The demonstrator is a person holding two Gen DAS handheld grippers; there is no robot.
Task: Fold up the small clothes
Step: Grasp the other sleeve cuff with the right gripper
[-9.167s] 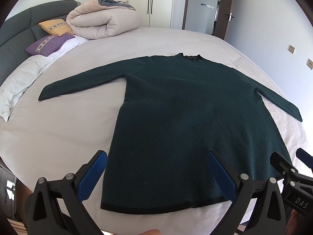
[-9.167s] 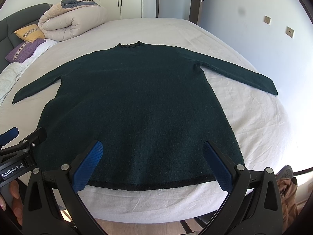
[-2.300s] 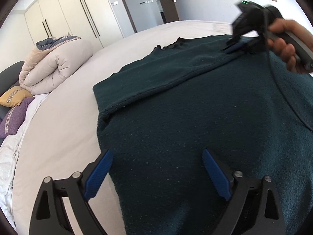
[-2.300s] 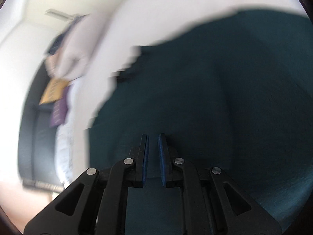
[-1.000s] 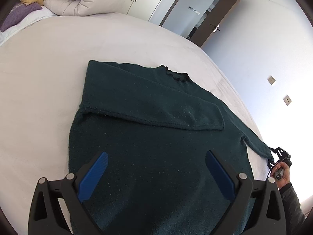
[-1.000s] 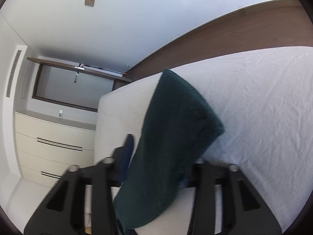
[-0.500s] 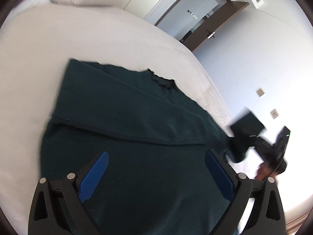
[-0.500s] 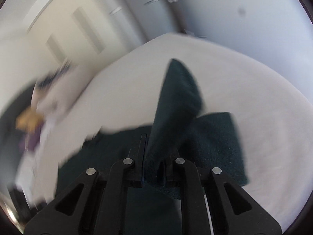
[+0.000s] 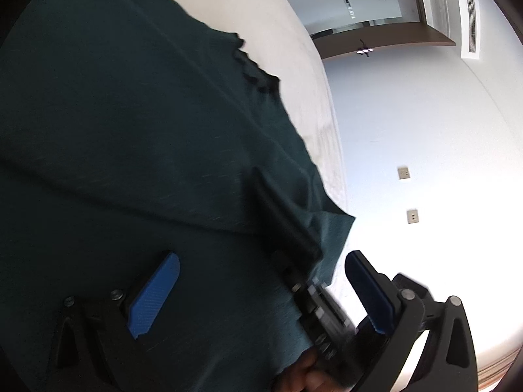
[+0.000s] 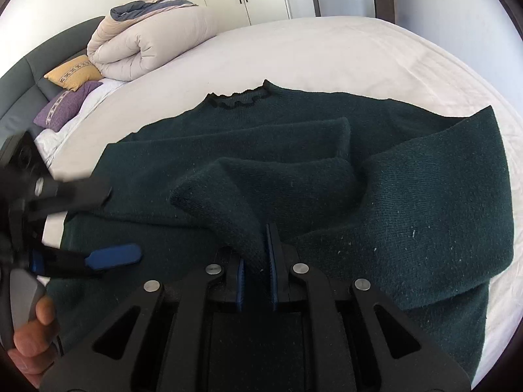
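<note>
Right gripper: jaws clamped on the sleeve of the dark green sweater, drawn across its body. Left gripper: jaws wide, over the sweater. Beyond: white bed, rolled duvet.

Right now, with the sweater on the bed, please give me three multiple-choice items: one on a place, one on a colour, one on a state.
1. Where does the rolled duvet lie?
A. at the head of the bed, by the cushions
B. on the sweater
C. on the floor

2. What colour is the sweater?
A. purple
B. dark green
C. white

3. How is the right gripper?
A. open, holding nothing
B. shut on a cushion
C. shut on the sleeve

Key: 1 A, it sits beside the yellow cushion; 2 B, the whole knit shows dark green; 3 C, the sleeve runs between its fingers.
</note>
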